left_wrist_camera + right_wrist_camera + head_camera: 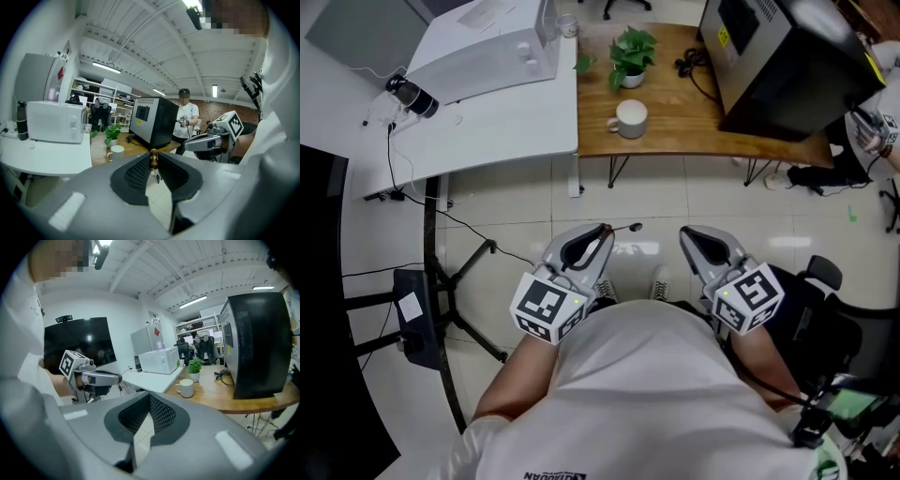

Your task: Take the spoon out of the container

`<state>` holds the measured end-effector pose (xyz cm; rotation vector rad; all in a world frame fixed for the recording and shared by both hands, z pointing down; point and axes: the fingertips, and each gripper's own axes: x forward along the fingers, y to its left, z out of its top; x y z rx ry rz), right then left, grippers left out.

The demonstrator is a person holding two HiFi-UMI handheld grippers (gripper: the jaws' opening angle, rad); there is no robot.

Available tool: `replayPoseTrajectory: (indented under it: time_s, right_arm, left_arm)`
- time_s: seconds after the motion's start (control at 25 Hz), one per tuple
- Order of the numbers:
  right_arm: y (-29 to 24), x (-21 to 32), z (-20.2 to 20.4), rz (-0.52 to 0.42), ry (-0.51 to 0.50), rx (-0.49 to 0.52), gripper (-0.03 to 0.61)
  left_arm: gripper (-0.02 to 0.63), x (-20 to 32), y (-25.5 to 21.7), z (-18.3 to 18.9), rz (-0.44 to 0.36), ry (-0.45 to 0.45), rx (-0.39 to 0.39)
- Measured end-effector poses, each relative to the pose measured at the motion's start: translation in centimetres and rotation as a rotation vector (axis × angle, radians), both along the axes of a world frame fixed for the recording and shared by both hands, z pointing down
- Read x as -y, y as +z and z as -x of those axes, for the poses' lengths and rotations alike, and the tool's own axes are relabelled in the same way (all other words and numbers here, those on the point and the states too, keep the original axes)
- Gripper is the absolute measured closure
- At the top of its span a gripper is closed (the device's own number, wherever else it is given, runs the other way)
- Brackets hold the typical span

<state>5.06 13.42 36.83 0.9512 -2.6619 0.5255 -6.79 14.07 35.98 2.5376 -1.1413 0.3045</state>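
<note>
1. Left hand-held gripper point(602, 232): jaws clamped on the spoon point(623, 228). A thin stem pokes out past the jaw tips, and the left gripper view shows a brown beaded end pinched between the pads.
2. Spoon is out of the white mug point(630, 118), held low over the tiled floor point(656, 197), well apart from the wooden worktop point(675, 103).
3. Mug stands on that worktop near a potted plant point(630, 54).
4. Right hand-held gripper point(686, 233): jaw tips together, nothing between them.
</note>
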Motion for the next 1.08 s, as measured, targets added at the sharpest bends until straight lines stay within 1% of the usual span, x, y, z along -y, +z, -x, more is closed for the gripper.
replayPoseTrajectory:
  time_s: [0.32, 1.08]
  right_arm:
    - [0.3, -0.1, -0.4, 0.003, 0.011, -0.009, 0.574]
    - [0.1, 1.2, -0.3, -0.002, 0.001, 0.007, 0.574]
  left_arm:
    - [0.560, 0.0, 0.3, -0.5, 0.006, 0.018, 0.003]
    - [0.560, 1.3, 0.2, -0.4, 0.005, 0.003, 0.005]
